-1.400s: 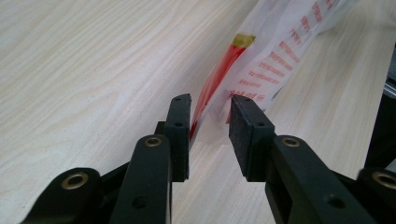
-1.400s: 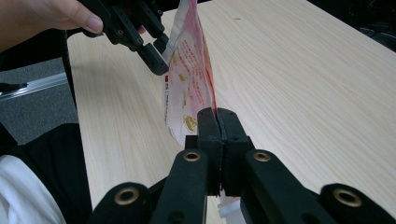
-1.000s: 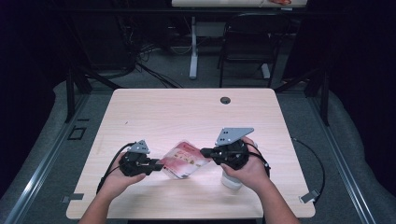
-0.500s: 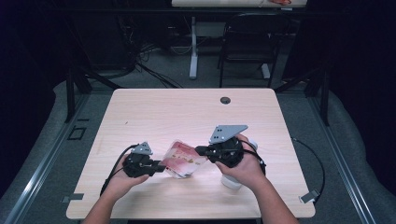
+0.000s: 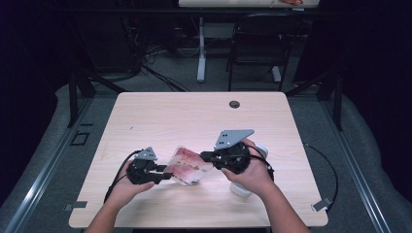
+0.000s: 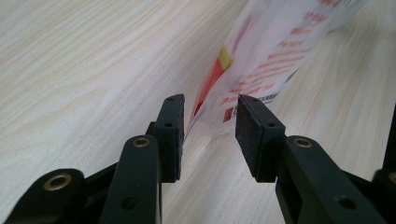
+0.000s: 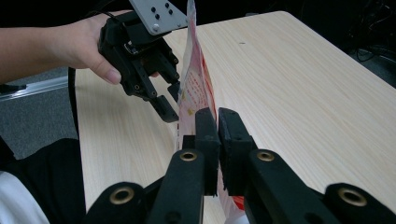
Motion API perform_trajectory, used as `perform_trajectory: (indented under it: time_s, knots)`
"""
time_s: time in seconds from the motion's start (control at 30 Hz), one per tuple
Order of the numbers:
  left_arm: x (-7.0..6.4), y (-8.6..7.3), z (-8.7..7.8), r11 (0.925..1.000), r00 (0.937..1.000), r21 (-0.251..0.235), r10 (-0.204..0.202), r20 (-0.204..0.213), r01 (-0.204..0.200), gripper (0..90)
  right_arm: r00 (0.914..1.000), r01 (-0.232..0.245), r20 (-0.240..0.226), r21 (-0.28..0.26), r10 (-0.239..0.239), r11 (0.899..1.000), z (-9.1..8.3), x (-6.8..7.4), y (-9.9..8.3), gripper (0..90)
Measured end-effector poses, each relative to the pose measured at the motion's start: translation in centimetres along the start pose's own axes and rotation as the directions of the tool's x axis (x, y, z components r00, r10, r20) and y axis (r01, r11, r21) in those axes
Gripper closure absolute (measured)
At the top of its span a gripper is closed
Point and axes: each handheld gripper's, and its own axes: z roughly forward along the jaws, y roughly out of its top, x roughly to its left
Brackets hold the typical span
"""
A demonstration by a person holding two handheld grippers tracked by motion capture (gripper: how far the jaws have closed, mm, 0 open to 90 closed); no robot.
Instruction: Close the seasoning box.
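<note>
A red-and-white printed plastic bag (image 5: 187,166) is held up off the pale wood table (image 5: 194,121) between the two grippers. My right gripper (image 5: 205,156) is shut on the bag's right edge; in the right gripper view its jaws (image 7: 217,116) pinch the thin film of the bag (image 7: 192,88). My left gripper (image 5: 170,175) is at the bag's lower left corner. In the left gripper view its jaws (image 6: 210,112) stand open, with the corner of the bag (image 6: 275,51) hanging between the pads and close to the left one. The left gripper (image 7: 161,100) also appears beyond the bag.
A white object (image 5: 241,189) lies on the table, mostly hidden under the right hand. A dark cable grommet (image 5: 234,104) sits near the table's far edge. Beyond the table stand a chair (image 5: 255,48) and a desk leg (image 5: 201,48). Cables trail from both grippers.
The right gripper has shifted slightly to the left with the bag in its jaws. The left hand has stayed almost where it was.
</note>
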Motion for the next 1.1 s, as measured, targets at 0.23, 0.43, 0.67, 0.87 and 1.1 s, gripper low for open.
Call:
perform_trajectory:
  time_s: [0.23, 0.43, 0.67, 0.87, 1.1]
  knots:
    - [-0.2, 0.3, -0.7, 0.9996, 1.0, -0.026, 0.005, 0.002, -0.005, 58.5, 0.9999, 0.007, -0.015, -0.002, -0.007, 1.0, 0.4, 0.3, 0.4, 86.8]
    - [-0.3, 0.5, -1.5, 0.9978, 1.0, -0.066, 0.007, -0.002, -0.007, 55.8, 0.9996, 0.009, -0.027, -0.006, -0.009, 1.0, 1.0, 0.4, 0.8, 86.3]
    - [-0.7, 0.8, -1.7, 0.9947, 0.9998, -0.1, 0.021, -0.007, -0.021, 62.1, 0.9996, 0.012, -0.027, -0.004, -0.012, 1.0, 1.3, 0.5, 1.0, 85.9]
    - [-0.6, 0.7, -1.9, 0.9962, 0.9998, -0.084, 0.02, -0.006, -0.02, 65.8, 0.9996, 0.012, -0.026, -0.006, -0.012, 1.0, 1.5, 0.6, 1.1, 84.9]
    - [-0.7, 0.7, -2.2, 0.9949, 0.9998, -0.099, 0.021, 0.002, -0.02, 65.2, 0.9995, 0.008, -0.029, -0.007, -0.008, 1.0, 1.7, 0.7, 1.4, 81.7]
